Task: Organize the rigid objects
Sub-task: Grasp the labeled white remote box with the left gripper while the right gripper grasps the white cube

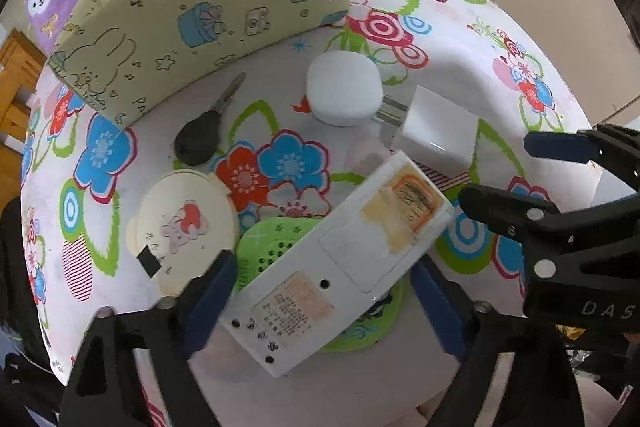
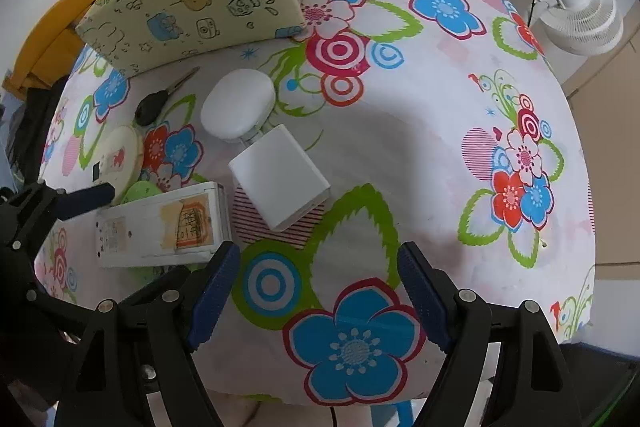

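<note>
Round cream disc (image 1: 185, 227): flat on the flowered tabletop (image 1: 460, 39), far left. Black key (image 1: 200, 141): just behind it. Green perforated mat (image 1: 272, 247): under the white rectangular device (image 1: 340, 267). Left gripper (image 1: 324, 303): fingers (image 1: 210, 301) parted either side of that device; contact cannot be told. White rounded case (image 1: 344, 93) and white charger (image 1: 438, 135): touching, behind. Right gripper (image 2: 316, 301): fingers wide apart over bare cloth, holding nothing.
</note>
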A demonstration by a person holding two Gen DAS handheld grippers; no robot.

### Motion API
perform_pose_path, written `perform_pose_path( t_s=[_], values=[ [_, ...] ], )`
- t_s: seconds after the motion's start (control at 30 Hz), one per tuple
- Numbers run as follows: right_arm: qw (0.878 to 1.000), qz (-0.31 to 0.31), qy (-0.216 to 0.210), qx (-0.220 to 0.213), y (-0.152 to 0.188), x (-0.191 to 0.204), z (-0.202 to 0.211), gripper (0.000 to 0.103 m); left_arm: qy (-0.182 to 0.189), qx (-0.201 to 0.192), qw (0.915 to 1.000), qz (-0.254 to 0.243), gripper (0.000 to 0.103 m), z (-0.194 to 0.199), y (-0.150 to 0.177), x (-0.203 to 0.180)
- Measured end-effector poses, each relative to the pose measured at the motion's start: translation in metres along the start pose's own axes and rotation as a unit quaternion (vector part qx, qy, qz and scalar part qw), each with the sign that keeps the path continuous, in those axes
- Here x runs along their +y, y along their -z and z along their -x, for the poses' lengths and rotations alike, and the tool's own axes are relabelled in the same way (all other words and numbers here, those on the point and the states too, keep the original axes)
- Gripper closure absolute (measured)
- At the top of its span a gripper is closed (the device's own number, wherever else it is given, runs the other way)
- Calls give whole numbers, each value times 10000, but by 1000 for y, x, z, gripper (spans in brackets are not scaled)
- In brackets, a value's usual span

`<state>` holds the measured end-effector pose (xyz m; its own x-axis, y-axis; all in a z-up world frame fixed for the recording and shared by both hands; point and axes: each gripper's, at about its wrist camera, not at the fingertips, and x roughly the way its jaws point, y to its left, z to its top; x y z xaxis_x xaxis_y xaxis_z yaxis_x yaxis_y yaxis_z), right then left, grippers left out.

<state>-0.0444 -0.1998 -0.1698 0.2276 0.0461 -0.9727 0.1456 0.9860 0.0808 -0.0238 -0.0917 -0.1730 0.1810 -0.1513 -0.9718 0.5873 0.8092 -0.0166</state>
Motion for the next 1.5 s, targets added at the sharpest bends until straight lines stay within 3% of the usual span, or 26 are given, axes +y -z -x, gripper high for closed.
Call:
perform_pose_path(
  t_s=[0.2,0.37,0.8,0.9,1.03,1.5],
  values=[
    [10000,-17,-7,-26,-7,-2,-1,20,63,-8,10000,48,45,2,-6,-4],
    [9999,76,-48,-57,-16,4,-4,20,104,-69,9995,289,54,5,-14,3],
    [9998,202,-94,-20,-48,13,-28,21,-1,-84,9988,477,58,-5,-31,3],
    [9996,236,-114,-47,-55,21,-32,28,-3,-79,9985,539,58,-3,-32,5],
    [9988,469,-122,-72,-61,30,-34,53,-14,-92,9979,636,58,-3,-34,7],
    [9995,150,-247,-95,-48,22,-12,56,-101,-256,9968,756,58,21,-25,10]
  ],
)
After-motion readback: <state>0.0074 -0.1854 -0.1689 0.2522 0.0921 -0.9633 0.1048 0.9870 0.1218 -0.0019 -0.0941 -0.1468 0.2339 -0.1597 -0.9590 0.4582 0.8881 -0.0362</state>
